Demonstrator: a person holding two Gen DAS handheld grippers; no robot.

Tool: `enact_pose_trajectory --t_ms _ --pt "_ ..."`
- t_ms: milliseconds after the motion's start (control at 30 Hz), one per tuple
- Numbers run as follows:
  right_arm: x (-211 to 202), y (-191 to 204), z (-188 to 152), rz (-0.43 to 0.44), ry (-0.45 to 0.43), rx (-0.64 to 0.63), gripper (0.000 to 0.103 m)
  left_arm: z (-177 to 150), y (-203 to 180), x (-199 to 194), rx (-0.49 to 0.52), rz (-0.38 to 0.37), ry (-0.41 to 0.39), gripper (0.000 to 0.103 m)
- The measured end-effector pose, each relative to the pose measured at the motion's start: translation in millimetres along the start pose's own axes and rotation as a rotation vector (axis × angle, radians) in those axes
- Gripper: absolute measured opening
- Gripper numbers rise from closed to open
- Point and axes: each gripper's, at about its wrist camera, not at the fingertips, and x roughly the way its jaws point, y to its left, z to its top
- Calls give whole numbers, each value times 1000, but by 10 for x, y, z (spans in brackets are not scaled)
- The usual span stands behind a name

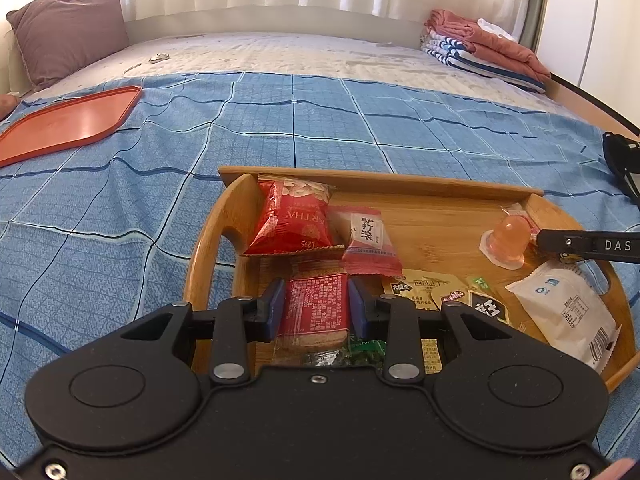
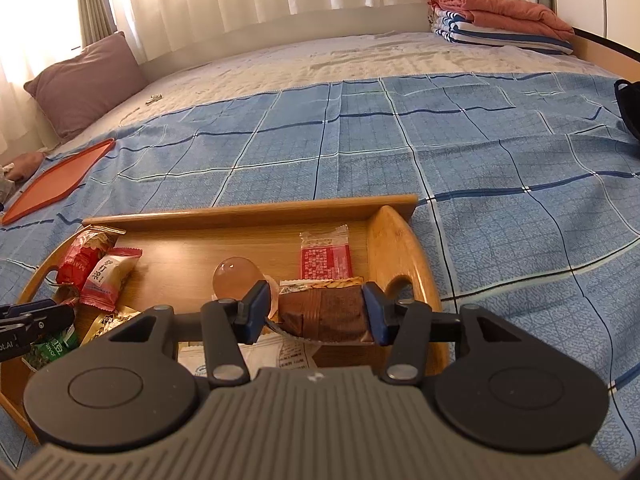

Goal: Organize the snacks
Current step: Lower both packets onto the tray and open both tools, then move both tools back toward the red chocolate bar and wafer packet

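Note:
A wooden tray (image 1: pixel 400 184) on the blue checked bedspread holds several snacks. My left gripper (image 1: pixel 316 304) is shut on a red-labelled brown cracker pack (image 1: pixel 314 312) at the tray's near left. Beyond it lie a red peanut bag (image 1: pixel 290 218) and a pink snack packet (image 1: pixel 368 240). A jelly cup (image 1: pixel 506 242), yellow sachets (image 1: pixel 424 290) and a white packet (image 1: pixel 568 312) lie to the right. My right gripper (image 2: pixel 316 312) is shut on a brown chocolate cake pack (image 2: pixel 326 312) near the tray's right end (image 2: pixel 396 240). A red packet (image 2: pixel 326 258) and the jelly cup (image 2: pixel 236 276) lie behind it.
An orange plastic tray (image 1: pixel 68 124) lies on the bedspread at far left. A mauve pillow (image 1: pixel 68 28) sits at the bed's back left, folded blankets (image 1: pixel 484 48) at the back right. A black object (image 1: pixel 620 152) lies at the right edge.

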Motion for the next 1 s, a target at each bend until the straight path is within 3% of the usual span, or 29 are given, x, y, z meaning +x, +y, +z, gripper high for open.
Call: enact_pose_trajectory --t_ms 100,167,233,300,333,600,1000 --pt "6 19 -20 1 5 -5 62 -2 -25 -26 14 -3 -5 32" --pt "3 34 -32 10 7 -11 69 -2 -41 -47 22 -2 -10 38" --pt "-10 48 -42 16 5 -10 73 0 -42 -79 12 -10 -14 52" --pt "-38 60 -45 26 1 -4 88 3 -38 -116 1 -23 -14 56" --pt "-61 68 -48 34 -5 -1 91 4 -41 -136 0 -24 -15 58" --pt "-340 188 -62 60 -53 -47 92 7 -146 -390 49 1 -67 84" --pt "-946 374 -326 124 -102 -94 96 -226 -319 -946 120 -2 -105 90"
